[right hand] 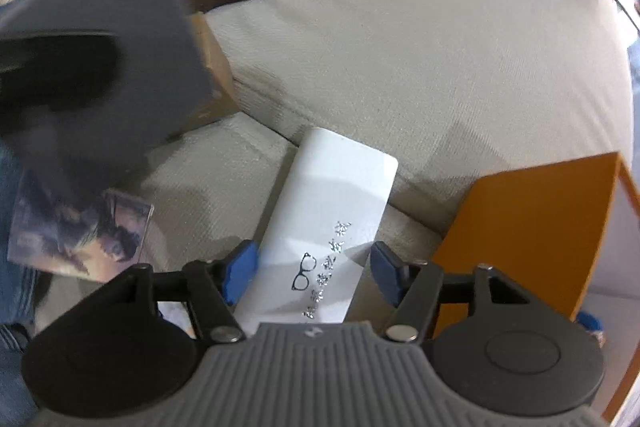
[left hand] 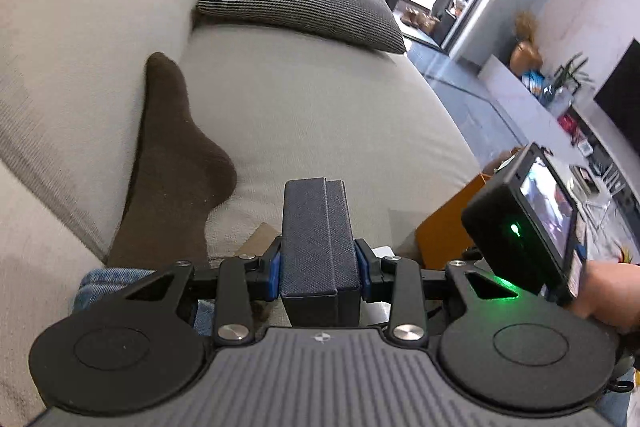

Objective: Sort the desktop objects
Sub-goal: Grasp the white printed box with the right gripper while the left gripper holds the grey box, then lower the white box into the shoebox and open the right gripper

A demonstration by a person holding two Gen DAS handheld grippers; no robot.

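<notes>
Dark blue box: clamped in the left tool, lower centre, lifted above the sofa.
White glasses case: lying on the sofa, lower centre, straddled by the right tool, spread wide, not gripped.
Orange box: seen at lower right.
Progress: judged early; case, photo card and cardboard piece remain unsorted.

Dark blue textured box, brown sock, beige sofa, grey striped cushion, orange box.
</notes>
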